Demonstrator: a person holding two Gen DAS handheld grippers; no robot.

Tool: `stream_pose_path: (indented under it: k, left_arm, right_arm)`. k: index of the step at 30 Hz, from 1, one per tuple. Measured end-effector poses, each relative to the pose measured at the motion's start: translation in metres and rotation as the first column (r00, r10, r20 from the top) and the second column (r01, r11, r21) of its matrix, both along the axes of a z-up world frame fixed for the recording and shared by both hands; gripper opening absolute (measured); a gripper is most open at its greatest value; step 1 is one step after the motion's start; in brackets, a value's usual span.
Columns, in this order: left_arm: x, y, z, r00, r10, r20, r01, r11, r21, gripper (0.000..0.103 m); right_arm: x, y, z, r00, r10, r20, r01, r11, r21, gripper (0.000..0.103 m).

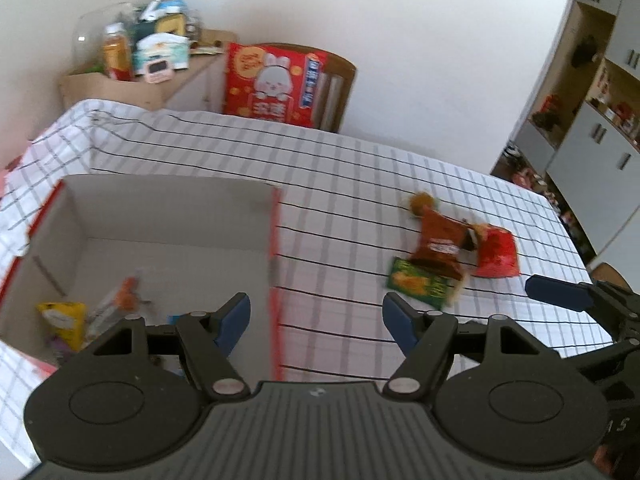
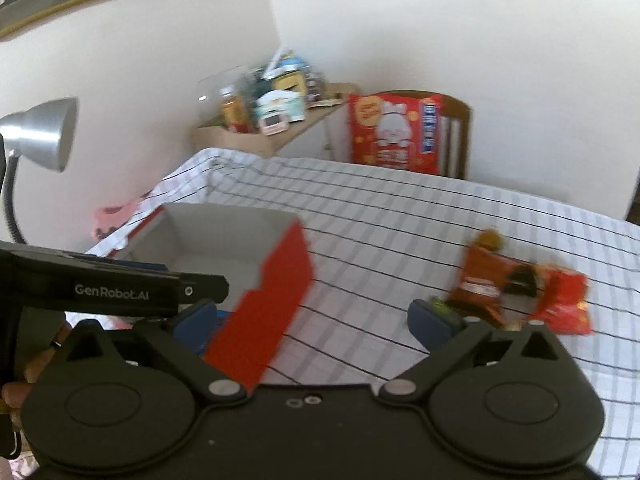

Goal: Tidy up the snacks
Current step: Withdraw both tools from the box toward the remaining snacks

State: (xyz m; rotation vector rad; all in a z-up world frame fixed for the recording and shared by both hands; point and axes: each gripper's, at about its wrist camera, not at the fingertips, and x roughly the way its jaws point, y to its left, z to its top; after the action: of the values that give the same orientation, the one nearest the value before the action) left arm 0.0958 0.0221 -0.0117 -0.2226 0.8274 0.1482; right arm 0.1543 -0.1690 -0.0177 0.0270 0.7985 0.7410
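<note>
Left wrist view: both hand-held grippers, left (image 1: 316,322) and right (image 2: 312,326), gape empty; snack packets (image 1: 452,256) lie right of the red box (image 1: 276,240) on the table (image 1: 360,168).

Left wrist view: looks forward and steeply down along left gripper (image 1: 316,320), close above red-sided cardboard box (image 1: 276,240) on checked tablecloth (image 1: 340,168), into box interior.

Right wrist view: looks forward and down along right gripper (image 2: 316,320), slightly further back, outer red box (image 2: 280,280) wall near; left gripper crosses at left.

Shared: box, tablecloth (image 2: 400,208), snack packet pile (image 1: 452,252) (image 2: 516,284), red rabbit-print bag (image 1: 274,84) (image 2: 396,132) on chair, cluttered shelf (image 1: 140,88) (image 2: 256,136).
</note>
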Motion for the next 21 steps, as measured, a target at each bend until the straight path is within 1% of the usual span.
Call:
stream_pose_path:
  k: [6,9,12,16,21]
  left_arm:
    - [0.027,-0.046,-0.014,1.0,-0.009,-0.028,0.009,1.0,0.0,0.073]
    - [0.043,-0.062,-0.021,0.999,-0.009,-0.036,0.009,1.0,0.001,0.073]
    - [0.061,-0.08,-0.027,0.999,-0.031,-0.033,0.032,0.999,0.015,0.073]
    - [0.088,-0.102,-0.037,0.997,-0.059,-0.046,0.06,0.998,0.031,0.073]
    - [0.126,-0.121,-0.053,0.994,-0.08,-0.072,0.082,0.996,0.037,0.073]
  right_arm:
    - [0.021,-0.054,-0.018,0.993,-0.116,-0.019,0.116,0.993,-0.032,0.103]
    - [0.031,-0.076,-0.027,0.989,-0.15,-0.003,0.149,0.987,-0.061,0.103]
    - [0.045,-0.095,-0.035,0.985,-0.174,0.015,0.174,0.981,-0.082,0.103]
    - [0.068,-0.114,-0.046,0.977,-0.21,0.026,0.212,0.971,-0.109,0.103]
    - [0.107,-0.127,-0.062,0.967,-0.253,0.011,0.252,0.958,-0.139,0.103]
